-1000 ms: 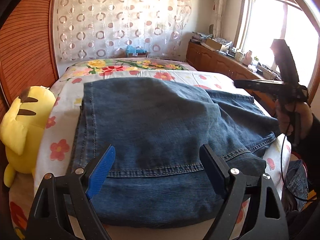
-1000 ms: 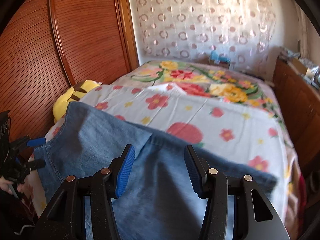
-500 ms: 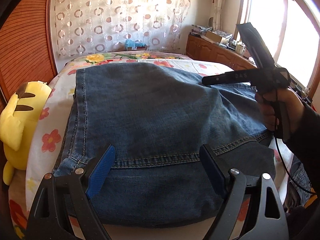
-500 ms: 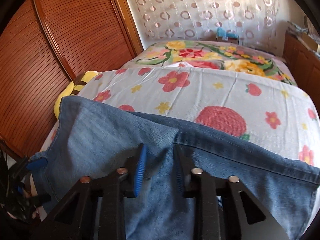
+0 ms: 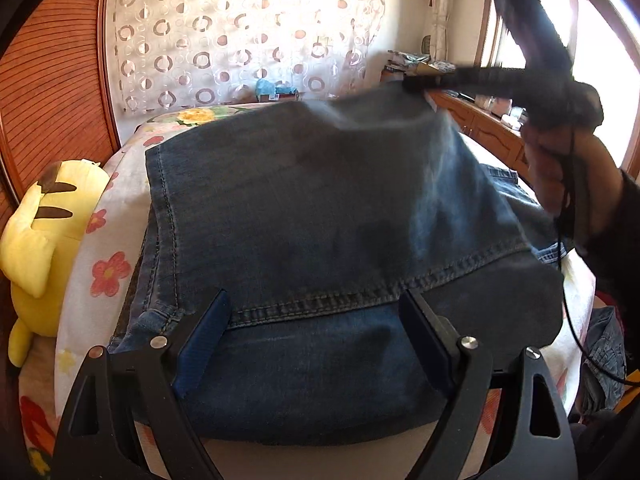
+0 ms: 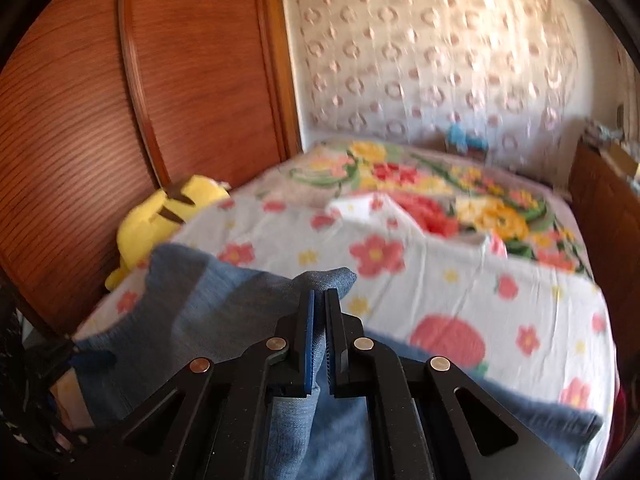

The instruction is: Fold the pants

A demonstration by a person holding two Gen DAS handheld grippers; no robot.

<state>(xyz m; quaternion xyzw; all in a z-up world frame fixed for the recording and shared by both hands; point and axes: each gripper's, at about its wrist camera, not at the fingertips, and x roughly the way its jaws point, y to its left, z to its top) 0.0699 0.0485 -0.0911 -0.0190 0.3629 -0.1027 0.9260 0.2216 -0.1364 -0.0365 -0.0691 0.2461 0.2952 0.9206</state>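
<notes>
Sunlit and cluttered at its far edge, the bedroom centres on a bed (image 5: 100,184) under a flowered sheet, and the pants (image 5: 320,220), dark blue jeans, lie across its near end. In the left wrist view they are already doubled: one hemmed layer rests on another, its stitched edge running left to right just beyond the near claw. So a first fold looks done, though I judge that only from how the layers sit.

At the far right of the pants, the right claw (image 5: 416,80) is clenched on a bunched corner of denim and has it raised off the bed, the cloth sloping up to it. The right wrist view confirms this: the blue pads are pressed together with a ridge of fabric pinched between them. A hand (image 5: 560,168) in a dark sleeve holds that tool.

The left claw (image 5: 316,340) is released, its two fingers spread wide over the near hem, with nothing pinched; whether the tips touch the cloth I cannot tell.

What seems left is to carry the lifted corner across, lay it flat, and smooth the bundle; perhaps one more fold after that.

Left of the pants, a yellow plush toy (image 5: 40,240) lies against the wooden wardrobe (image 6: 140,100). Beyond the bed hangs a curtain (image 5: 240,40) with a ring pattern.
</notes>
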